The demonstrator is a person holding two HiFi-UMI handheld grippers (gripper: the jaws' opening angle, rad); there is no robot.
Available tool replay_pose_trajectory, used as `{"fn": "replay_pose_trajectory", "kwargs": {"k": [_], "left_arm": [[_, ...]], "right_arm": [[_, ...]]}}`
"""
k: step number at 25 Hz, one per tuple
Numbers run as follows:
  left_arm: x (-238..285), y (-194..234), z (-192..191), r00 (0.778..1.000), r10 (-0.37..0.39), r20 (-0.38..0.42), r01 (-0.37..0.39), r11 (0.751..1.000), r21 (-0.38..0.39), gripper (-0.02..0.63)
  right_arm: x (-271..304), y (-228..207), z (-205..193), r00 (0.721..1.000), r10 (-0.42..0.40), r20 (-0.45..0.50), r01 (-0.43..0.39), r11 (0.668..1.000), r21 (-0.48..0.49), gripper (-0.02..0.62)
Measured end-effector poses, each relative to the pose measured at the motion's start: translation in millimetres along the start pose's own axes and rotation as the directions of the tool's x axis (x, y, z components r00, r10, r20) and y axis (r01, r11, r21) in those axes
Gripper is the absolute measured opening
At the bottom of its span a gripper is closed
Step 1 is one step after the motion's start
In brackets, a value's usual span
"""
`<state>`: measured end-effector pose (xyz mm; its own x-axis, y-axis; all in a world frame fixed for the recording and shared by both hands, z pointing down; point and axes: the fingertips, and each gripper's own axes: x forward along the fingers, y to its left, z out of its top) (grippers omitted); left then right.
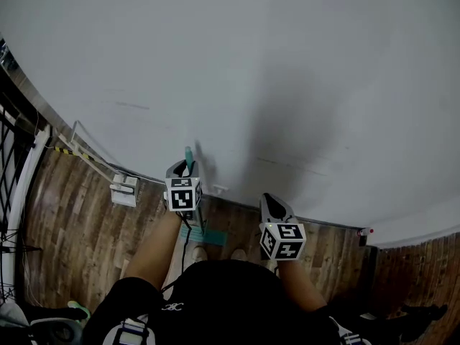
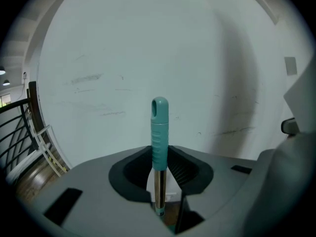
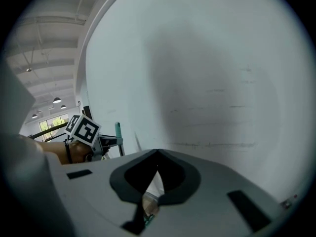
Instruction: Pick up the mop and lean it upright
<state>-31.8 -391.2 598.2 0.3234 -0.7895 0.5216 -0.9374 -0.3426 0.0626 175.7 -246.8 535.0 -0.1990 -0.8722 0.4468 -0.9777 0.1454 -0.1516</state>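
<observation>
The mop, a chrome shaft topped by a teal ribbed plastic grip, stands upright just in front of the pale grey wall, and we have the left gripper with its jaws pinching the shaft right below that grip. From the head view the teal tip pokes up above the left gripper, over the brown wood-plank floor. Our right gripper hangs beside it and apart from the mop, its jaws drawn together on nothing.
</observation>
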Motion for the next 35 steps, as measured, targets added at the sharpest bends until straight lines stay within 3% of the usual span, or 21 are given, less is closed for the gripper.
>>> {"fn": "replay_pose_trajectory", "kwargs": {"k": [9,21,35], "left_arm": [[-55.6,5.0,-19.1,0.999,0.014,0.035,-0.011,0.996,-0.084,0.1],[-102.6,7.6,-43.5,0.997,0.013,0.078,-0.004,0.993,-0.116,0.1],[-107.5,13.1,-46.3,0.996,0.027,0.085,-0.019,0.995,-0.095,0.1]], "right_arm": [[14.7,38.6,-1.4,0.993,0.12,-0.017,-0.121,0.991,-0.056,0.014],[37.8,91.8,-14.7,0.966,0.252,-0.061,-0.256,0.964,-0.076,0.014],[45.5,103.2,-10.7,0.959,0.275,-0.068,-0.281,0.955,-0.096,0.014]]}}
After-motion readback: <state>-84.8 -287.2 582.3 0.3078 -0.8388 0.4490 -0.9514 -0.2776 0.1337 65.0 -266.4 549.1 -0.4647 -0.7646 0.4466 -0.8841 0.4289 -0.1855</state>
